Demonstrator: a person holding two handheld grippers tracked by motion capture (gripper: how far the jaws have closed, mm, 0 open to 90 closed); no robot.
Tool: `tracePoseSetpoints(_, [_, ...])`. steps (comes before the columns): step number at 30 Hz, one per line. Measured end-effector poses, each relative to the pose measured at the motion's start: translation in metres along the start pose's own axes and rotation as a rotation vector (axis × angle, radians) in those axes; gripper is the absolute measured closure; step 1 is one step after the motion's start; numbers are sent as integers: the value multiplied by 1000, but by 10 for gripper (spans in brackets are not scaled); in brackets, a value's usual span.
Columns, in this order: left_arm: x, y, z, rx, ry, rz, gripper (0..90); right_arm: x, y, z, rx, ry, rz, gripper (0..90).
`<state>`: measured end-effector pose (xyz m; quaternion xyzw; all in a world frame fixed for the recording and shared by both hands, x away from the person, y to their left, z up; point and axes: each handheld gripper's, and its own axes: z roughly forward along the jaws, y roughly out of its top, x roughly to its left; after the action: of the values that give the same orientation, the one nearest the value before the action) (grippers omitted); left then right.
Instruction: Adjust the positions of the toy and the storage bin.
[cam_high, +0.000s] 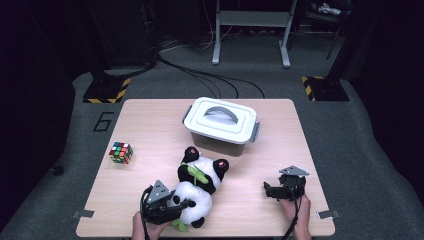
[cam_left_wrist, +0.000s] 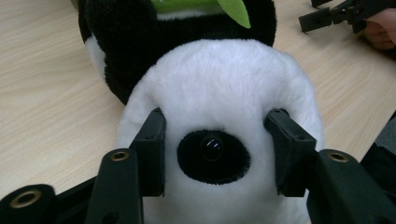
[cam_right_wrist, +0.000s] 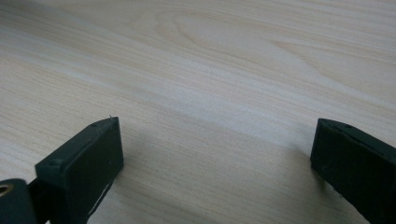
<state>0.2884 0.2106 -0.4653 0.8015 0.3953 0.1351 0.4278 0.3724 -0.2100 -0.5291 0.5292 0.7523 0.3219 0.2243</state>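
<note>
One plush panda (cam_high: 200, 187) lies lengthwise, head toward the lidded box (cam_high: 221, 126).

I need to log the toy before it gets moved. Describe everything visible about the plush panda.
The plush panda is a soft, furry black-and-white toy lying on its back on the wooden table, in front of the lidded grey box. It has black ears, arms and legs, pink cheek spots, and green fabric bamboo leaves on its chest. The left gripper has its jaws pressed into the white head on either side of a glossy eye in a black patch.
</note>
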Motion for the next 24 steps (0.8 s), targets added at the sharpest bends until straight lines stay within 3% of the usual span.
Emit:
tracePoseSetpoints(6, [10, 4, -5, 30, -62, 41, 521, 0, 0, 0, -1, -1, 0, 18])
tracePoseSetpoints(8, [20, 6, -9, 57, -106, 52, 520, 0, 0, 0, -1, -1, 0, 18])
tracePoseSetpoints(14, [50, 8, -20, 102, -177, 75, 512, 0, 0, 0, 0, -1, 0, 18])
tracePoseSetpoints(18, [69, 8, -31, 122, -176, 83, 498, 0, 0, 0, -1, -2, 0, 19])
tracePoseSetpoints(20, [77, 6, -35, 124, -172, 63, 475, 0, 0, 0, -2, -2, 0, 19])
tracePoseSetpoints(24, [77, 5, -38, 108, -133, 17, 318, 0, 0, 0, -2, -1, 0, 20])
